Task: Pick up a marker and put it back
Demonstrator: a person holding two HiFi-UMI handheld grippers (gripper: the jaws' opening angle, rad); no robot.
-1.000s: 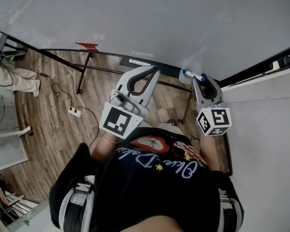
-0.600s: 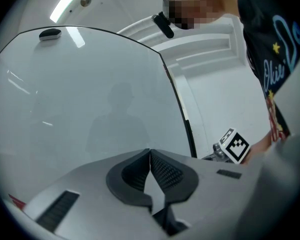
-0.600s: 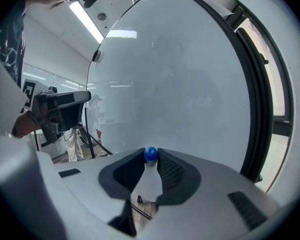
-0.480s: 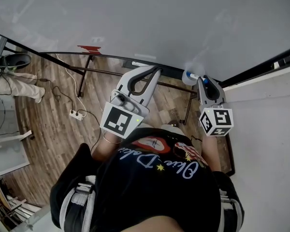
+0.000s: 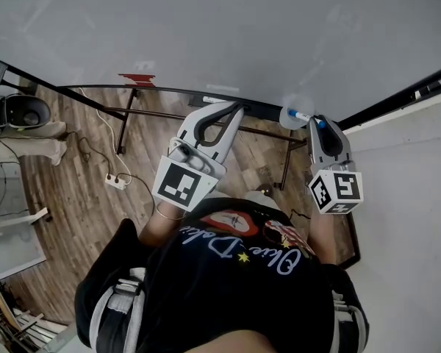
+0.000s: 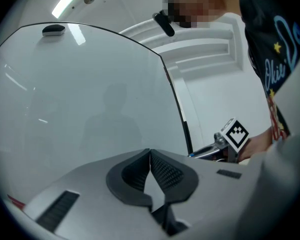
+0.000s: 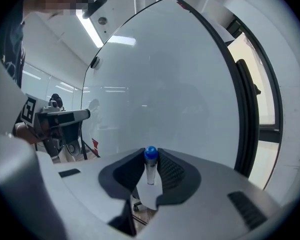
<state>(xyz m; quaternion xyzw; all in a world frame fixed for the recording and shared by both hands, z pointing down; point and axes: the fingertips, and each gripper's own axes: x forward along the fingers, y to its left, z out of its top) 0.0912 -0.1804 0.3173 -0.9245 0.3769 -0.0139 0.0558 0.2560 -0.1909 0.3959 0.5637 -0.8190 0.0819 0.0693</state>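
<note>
Mid pick-up, with blue-capped white plastic marker (image 7: 150,167) clamped in the just-closed right gripper (image 7: 150,156) near the black tray ledge (image 5: 259,109) of the glossy white whiteboard (image 5: 220,35) (left gripper (image 6: 149,156) pinched together, empty); next, probably lowering it level back there.

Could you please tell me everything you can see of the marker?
The marker is a slim pen with a pale, plastic-looking barrel and a blue end. It is clamped between the pads of the right hand-held gripper, whose jaws have just been closing on it, with the blue end up at the tips. It is held close before the whiteboard; whether it touches that can't be told.
</note>
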